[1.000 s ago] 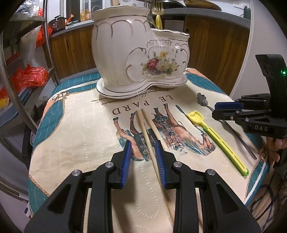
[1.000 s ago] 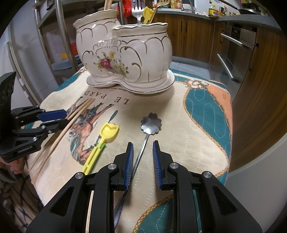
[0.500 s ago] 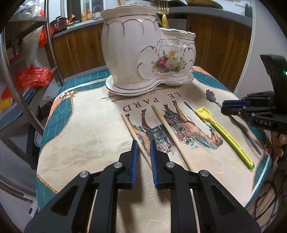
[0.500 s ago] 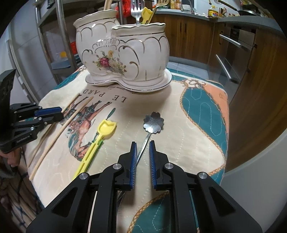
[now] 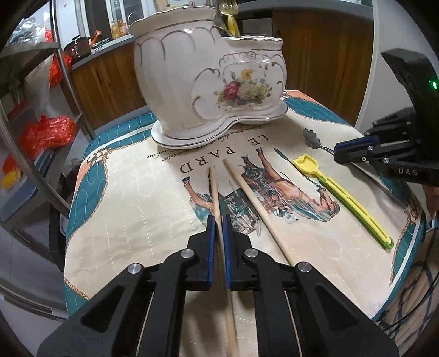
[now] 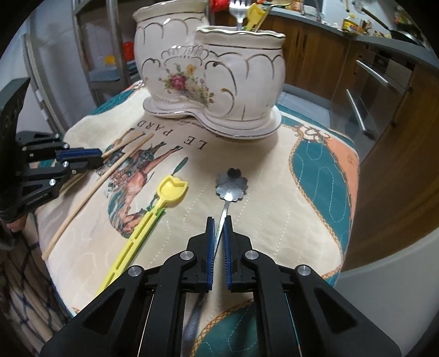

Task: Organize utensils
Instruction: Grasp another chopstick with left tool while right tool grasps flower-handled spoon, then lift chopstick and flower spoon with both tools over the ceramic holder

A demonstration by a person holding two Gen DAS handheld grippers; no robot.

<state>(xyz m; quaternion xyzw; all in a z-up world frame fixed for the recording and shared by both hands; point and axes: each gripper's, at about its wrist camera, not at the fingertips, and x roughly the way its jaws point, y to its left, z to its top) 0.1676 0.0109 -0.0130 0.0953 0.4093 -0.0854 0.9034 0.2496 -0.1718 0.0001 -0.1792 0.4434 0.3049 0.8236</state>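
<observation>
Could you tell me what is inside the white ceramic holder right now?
In the ceramic holder, a silver fork and a yellow utensil stick out of the lower compartment. Their lower parts, and anything deeper inside, are hidden by the walls.

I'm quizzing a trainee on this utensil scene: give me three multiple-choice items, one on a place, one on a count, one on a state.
1. Where does the yellow scoop lie? A between chopsticks and spoon; B in the holder; C on the floor.
2. How many chopsticks lie on the cloth? A one; B two; C four.
3. The right gripper is: A wide open; B shut on the flower spoon handle; C holding a fork.

A: it lies flat between them. B: two sticks show. B: its fingers pinch the handle.
</observation>
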